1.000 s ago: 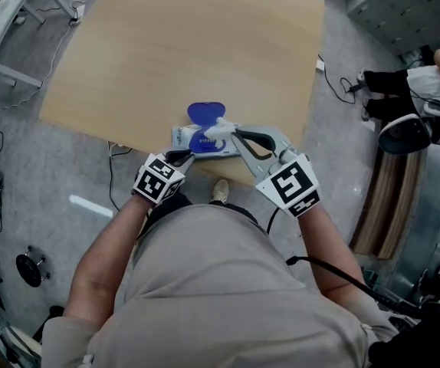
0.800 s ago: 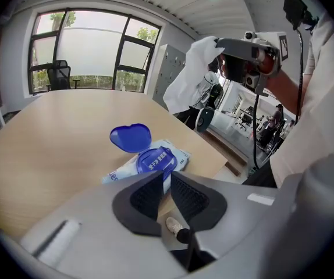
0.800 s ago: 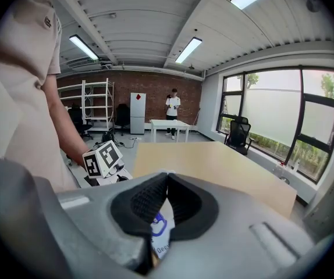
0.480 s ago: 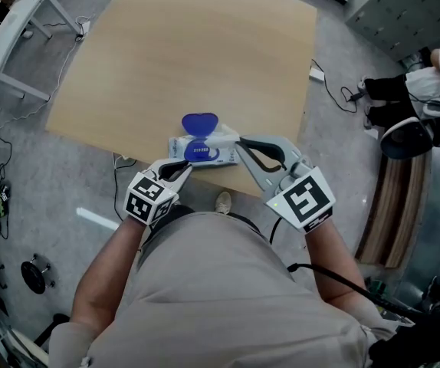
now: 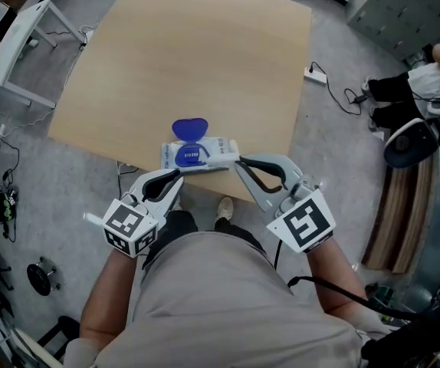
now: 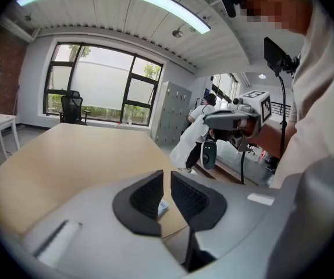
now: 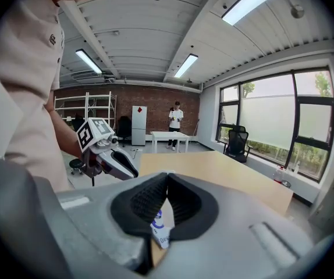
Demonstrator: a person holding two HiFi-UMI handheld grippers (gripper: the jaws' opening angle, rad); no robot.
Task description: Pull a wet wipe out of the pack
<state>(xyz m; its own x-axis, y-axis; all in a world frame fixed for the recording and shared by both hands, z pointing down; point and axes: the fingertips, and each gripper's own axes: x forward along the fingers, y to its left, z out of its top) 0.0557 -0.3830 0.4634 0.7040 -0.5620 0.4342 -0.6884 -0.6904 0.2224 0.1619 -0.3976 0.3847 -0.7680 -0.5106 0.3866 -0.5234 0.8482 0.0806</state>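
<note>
At the near edge of the tabletop (image 5: 197, 60), right in front of me, lies the pack (image 5: 205, 157), flat, with its blue lid (image 5: 189, 129) flipped up on the far side. My right tongs (image 5: 238, 162) sit at the pack's right end, tips pressed together. Whether they nip the pack's edge there I cannot tell, and no wipe shows between them. My left tongs (image 5: 176, 176) hover just off the pack's near left corner, a thin slit between the jaws, nothing in it. No wipe is out yet as far as I can make out. The opening under the lid is too small to say if a corner pokes up.

How will it handle? By my reckoning the pack is soft film, light, and will slide or lift off the tabletop if I tug without pinning it. The wipe should be limp, damp and thin, likely to cling to the next sheet and to tear if snatched. So one pair presses the pack down at an end, clear of the opening. The other pinches the loose fold at the opening, deep enough to catch real cloth, and draws straight up, slow and steady.
</note>
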